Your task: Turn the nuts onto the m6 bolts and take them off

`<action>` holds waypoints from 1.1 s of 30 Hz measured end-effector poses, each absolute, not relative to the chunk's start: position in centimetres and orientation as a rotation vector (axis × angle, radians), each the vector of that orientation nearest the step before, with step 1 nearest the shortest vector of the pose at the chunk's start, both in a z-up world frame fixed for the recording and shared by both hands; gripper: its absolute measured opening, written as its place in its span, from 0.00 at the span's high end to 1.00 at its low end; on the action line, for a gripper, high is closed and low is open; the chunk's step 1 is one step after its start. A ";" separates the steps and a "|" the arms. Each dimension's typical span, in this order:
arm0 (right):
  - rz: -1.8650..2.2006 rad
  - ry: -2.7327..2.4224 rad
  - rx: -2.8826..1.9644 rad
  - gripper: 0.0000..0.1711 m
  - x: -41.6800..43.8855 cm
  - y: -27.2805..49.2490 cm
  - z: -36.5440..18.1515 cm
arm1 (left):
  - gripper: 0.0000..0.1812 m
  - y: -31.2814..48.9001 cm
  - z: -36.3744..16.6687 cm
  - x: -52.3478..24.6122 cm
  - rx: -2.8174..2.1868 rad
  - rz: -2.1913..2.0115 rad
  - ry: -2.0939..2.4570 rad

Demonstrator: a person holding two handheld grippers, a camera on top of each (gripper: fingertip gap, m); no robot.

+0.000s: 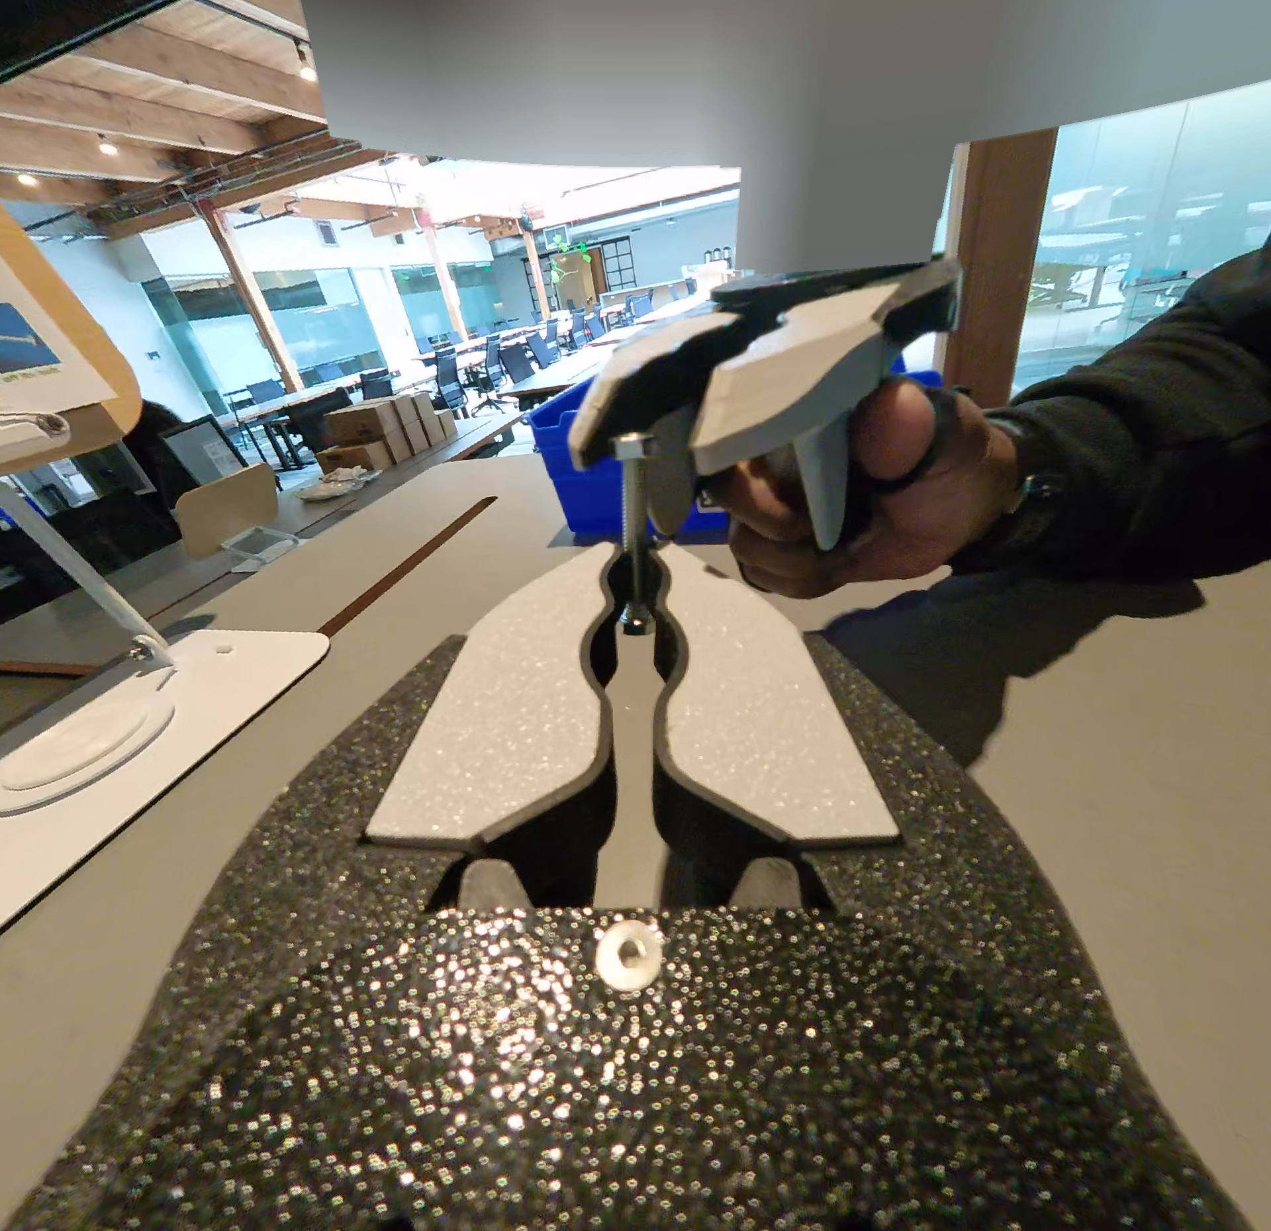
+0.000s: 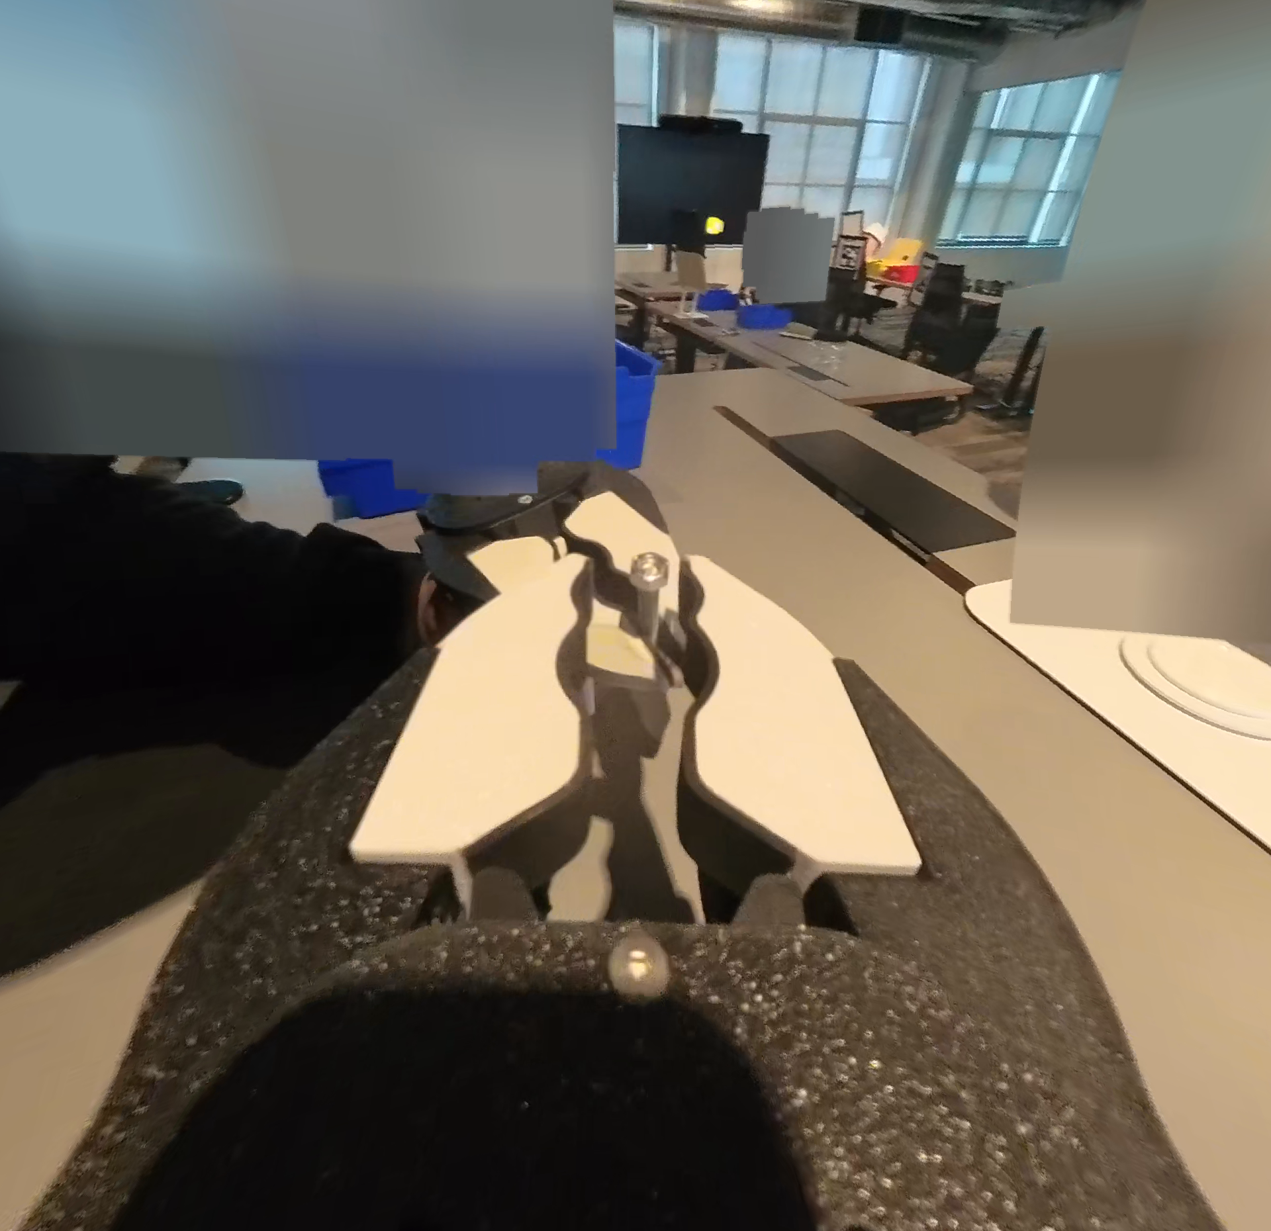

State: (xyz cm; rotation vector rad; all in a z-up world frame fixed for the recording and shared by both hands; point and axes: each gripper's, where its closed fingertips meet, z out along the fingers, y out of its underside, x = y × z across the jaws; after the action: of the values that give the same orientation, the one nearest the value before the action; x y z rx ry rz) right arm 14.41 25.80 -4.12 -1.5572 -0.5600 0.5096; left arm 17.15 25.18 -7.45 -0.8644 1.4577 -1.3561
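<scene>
A silver bolt (image 1: 636, 510) stands upright above the grey table (image 1: 1100, 751). My left gripper (image 1: 636, 560) is shut on its lower shaft, just above a hex end (image 1: 637, 624) that sits in the finger notch. A hex nut (image 1: 633, 447) sits at the bolt's top. My right gripper (image 1: 622, 450) comes in from the right in a person's hand (image 1: 860, 510), its jaws closed on that nut. In the right wrist view the right gripper (image 2: 636, 564) holds the nut (image 2: 650, 569) on the bolt (image 2: 648, 606), with the left gripper (image 2: 571, 538) just beyond it.
A blue bin (image 1: 557, 441) stands behind the grippers and also shows in the right wrist view (image 2: 633, 400). A white stand base (image 1: 172, 717) lies at the left. A dark slot (image 1: 413, 565) runs across the table. A dark sleeve (image 1: 1135, 441) reaches in from the right. The tips of both grippers are at nearly the same place.
</scene>
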 end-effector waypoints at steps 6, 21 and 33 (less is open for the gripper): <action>0.716 -0.682 -1.491 0.80 14.2 24.3 -3.4 | 0.97 23.9 -7.7 16.6 -0.825 -1.467 1.536; 0.820 -0.843 -1.484 0.88 12.3 22.7 -4.3 | 0.97 21.3 -7.7 14.6 -0.711 -1.698 1.692; 0.587 -0.525 -1.492 0.94 13.8 25.5 -3.9 | 0.97 24.0 -6.9 16.6 -0.840 -1.480 1.479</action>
State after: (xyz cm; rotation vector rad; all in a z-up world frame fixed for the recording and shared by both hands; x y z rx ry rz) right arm 13.81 25.46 -3.88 -1.4922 -0.5250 0.5871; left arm 16.64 24.01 -6.93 -0.8401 1.4794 -1.4795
